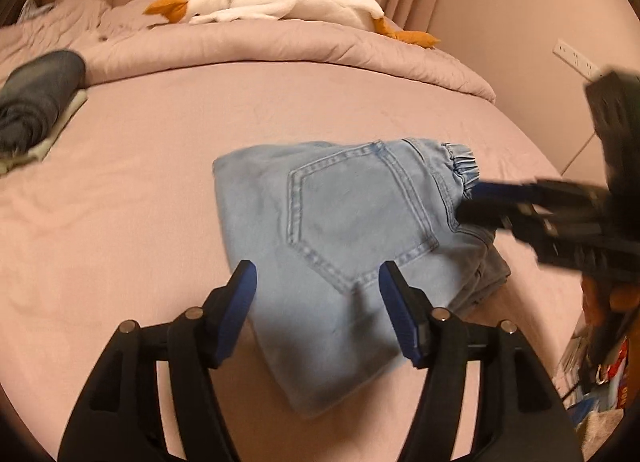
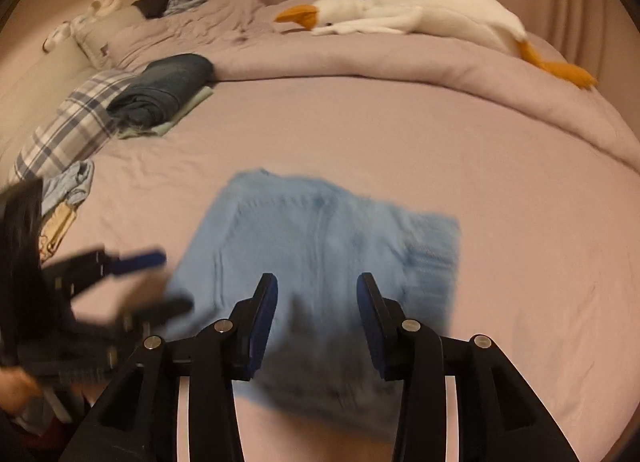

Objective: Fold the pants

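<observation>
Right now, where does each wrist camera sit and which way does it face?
Left wrist: on the left hand-held gripper, open, facing across the bed at the folded jeans; the right hand-held gripper enters from the right.
Right wrist: on the right hand-held gripper, open, above the blurred jeans; the left hand-held gripper shows at left.
Shared: jeans, plush goose, dark folded clothes.

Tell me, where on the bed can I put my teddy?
Bare sheet lies between the folded jeans and the rolled quilt. The left edge is crowded with a plaid pillow and dark folded clothes.
</observation>
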Action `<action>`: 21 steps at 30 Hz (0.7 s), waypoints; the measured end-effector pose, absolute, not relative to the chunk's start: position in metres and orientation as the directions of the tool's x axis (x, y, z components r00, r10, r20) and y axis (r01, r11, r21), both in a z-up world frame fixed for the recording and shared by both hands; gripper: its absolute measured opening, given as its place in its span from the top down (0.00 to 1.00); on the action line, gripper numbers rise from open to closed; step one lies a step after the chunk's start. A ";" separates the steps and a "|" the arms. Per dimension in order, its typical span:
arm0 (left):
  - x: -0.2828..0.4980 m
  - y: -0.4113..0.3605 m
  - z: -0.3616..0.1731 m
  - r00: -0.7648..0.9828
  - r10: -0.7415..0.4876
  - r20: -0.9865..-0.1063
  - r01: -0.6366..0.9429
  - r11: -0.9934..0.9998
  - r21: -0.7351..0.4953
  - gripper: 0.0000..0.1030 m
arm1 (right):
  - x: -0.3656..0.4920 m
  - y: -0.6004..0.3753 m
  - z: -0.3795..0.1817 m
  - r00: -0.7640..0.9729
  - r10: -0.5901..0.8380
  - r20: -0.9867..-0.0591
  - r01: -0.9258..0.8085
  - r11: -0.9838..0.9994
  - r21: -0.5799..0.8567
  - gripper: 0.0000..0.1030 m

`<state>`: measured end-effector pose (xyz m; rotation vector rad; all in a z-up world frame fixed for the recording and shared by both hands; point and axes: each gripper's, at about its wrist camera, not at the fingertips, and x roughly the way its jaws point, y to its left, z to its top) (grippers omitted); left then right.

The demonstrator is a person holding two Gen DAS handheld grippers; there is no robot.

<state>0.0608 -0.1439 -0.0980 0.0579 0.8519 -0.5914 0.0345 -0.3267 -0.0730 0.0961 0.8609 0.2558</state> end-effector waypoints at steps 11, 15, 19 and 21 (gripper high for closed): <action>0.091 -0.163 -0.132 0.471 -0.368 -0.801 0.568 0.822 -0.044 0.35 | 0.030 -0.330 -0.110 0.595 0.228 -0.771 -0.102 0.973 0.209 0.61; 0.090 -0.157 -0.118 0.502 -0.383 -0.775 0.568 0.822 -0.039 0.35 | 0.026 -0.329 -0.101 0.592 0.242 -0.769 -0.099 0.969 0.228 0.61; 0.097 -0.156 -0.108 0.544 -0.378 -0.749 0.561 0.828 -0.010 0.34 | 0.020 -0.335 -0.082 0.652 0.259 -0.713 -0.106 0.962 0.252 0.60; 0.106 -0.159 -0.109 0.550 -0.365 -0.751 0.551 0.835 -0.003 0.33 | 0.025 -0.336 -0.075 0.676 0.236 -0.698 -0.098 0.968 0.232 0.57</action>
